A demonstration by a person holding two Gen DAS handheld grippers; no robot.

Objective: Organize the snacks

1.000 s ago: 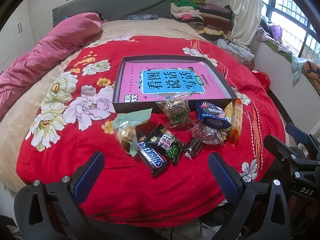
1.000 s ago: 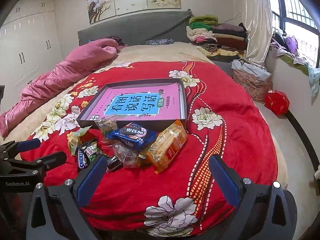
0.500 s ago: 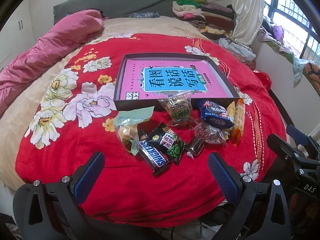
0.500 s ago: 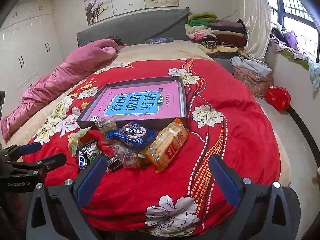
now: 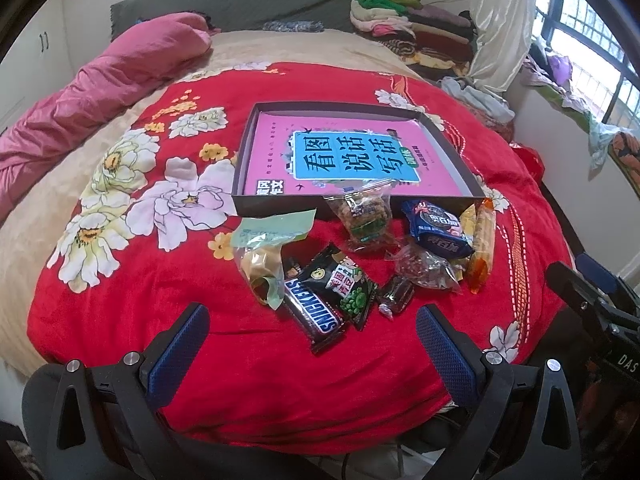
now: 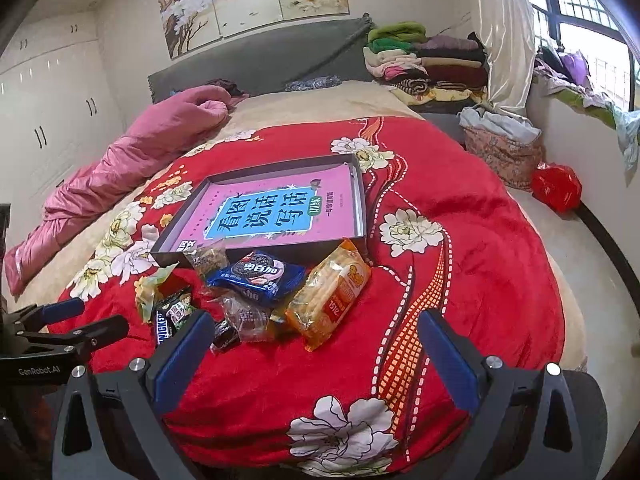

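Red blanket (image 5: 132,320), snack pile (image 5: 360,264), both claws spread

The book (image 5: 352,156) is partly hidden by the box wall (image 5: 280,205). The Snickers (image 6: 163,326) is half covered by a blue pad (image 6: 182,354). The small dark sweet (image 5: 396,294) cannot be identified. The gripper bodies are cut off below.

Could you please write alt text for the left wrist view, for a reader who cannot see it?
A heap of snacks, including a Snickers bar and a blue cookie pack, lies on a red floral blanket in front of a shallow dark box. The open left gripper frames them, empty.
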